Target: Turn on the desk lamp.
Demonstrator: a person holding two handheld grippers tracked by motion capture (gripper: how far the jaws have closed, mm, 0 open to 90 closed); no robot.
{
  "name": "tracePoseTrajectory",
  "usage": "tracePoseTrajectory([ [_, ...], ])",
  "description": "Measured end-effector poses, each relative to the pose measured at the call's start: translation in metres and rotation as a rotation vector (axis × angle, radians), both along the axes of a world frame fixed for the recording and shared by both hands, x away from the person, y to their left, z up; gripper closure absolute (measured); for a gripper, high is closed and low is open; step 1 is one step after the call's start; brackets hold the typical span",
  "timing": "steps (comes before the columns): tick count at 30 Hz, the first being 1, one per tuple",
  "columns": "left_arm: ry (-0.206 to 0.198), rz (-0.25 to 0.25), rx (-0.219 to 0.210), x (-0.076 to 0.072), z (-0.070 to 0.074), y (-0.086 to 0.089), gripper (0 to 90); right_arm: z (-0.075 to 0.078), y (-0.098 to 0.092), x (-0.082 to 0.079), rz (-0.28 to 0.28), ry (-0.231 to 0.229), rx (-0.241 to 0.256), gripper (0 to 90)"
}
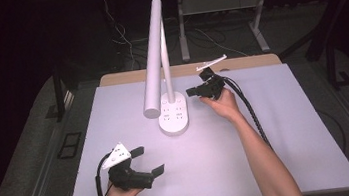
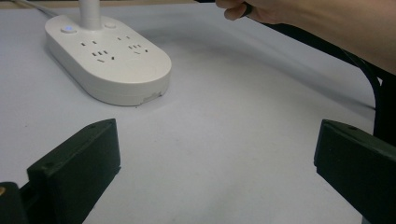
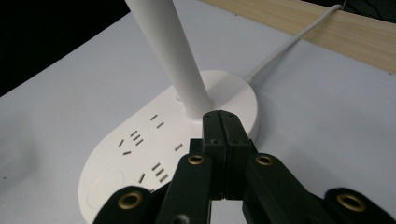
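Observation:
A white desk lamp stands mid-table on an oval base [image 1: 173, 114] with socket slots on top; its long tube head [image 1: 154, 60] leans toward me. My right gripper [image 1: 192, 92] is just right of the base, jaws pressed together and empty. In the right gripper view the shut jaws [image 3: 220, 122] hover over the base [image 3: 135, 154] beside the lamp stem [image 3: 168, 51]. My left gripper [image 1: 150, 160] sits near the front left with jaws spread wide. In the left gripper view the open jaws [image 2: 217, 154] face the base [image 2: 107, 60], well short of it.
The grey-white mat [image 1: 277, 130] covers the table, with a wooden strip [image 1: 248, 62] along the far edge. The lamp's white cord [image 3: 289, 44] runs off toward that strip. The right forearm [image 1: 260, 153] and black cable [image 1: 249, 109] cross the mat's right half.

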State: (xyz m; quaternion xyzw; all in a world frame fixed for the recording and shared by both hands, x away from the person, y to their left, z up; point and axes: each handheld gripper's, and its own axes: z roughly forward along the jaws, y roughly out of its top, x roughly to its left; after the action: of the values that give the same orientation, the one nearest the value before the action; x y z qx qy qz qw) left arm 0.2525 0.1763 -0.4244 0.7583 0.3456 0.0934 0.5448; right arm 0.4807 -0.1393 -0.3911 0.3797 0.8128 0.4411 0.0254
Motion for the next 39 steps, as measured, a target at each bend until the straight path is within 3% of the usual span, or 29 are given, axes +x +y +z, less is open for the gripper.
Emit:
tracePoseTrajectory([
  [19, 0.000, 0.010, 0.002, 0.002, -0.001, 0.002, 0.0, 0.020, -0.047, -0.034, -0.027, -0.034, 0.014, 88.9],
  [23, 0.003, 0.010, 0.002, 0.002, -0.001, 0.002, 0.0, 0.019, -0.057, -0.044, -0.039, -0.028, 0.006, 79.2],
  [25, 0.003, 0.011, 0.003, 0.001, -0.001, 0.002, 0.0, 0.018, -0.066, -0.052, -0.050, -0.021, 0.004, 68.5],
  [26, 0.003, 0.011, 0.004, 0.002, -0.001, 0.002, 0.0, 0.018, -0.066, -0.052, -0.050, -0.021, 0.004, 68.5],
  [34, 0.001, 0.009, 0.004, 0.002, -0.001, 0.001, 0.0, 0.019, -0.088, -0.072, -0.107, -0.012, 0.011, 32.4],
  [39, 0.001, 0.009, 0.004, 0.002, -0.001, 0.000, 0.0, 0.016, -0.097, -0.087, -0.111, 0.005, 0.010, 8.7],
])
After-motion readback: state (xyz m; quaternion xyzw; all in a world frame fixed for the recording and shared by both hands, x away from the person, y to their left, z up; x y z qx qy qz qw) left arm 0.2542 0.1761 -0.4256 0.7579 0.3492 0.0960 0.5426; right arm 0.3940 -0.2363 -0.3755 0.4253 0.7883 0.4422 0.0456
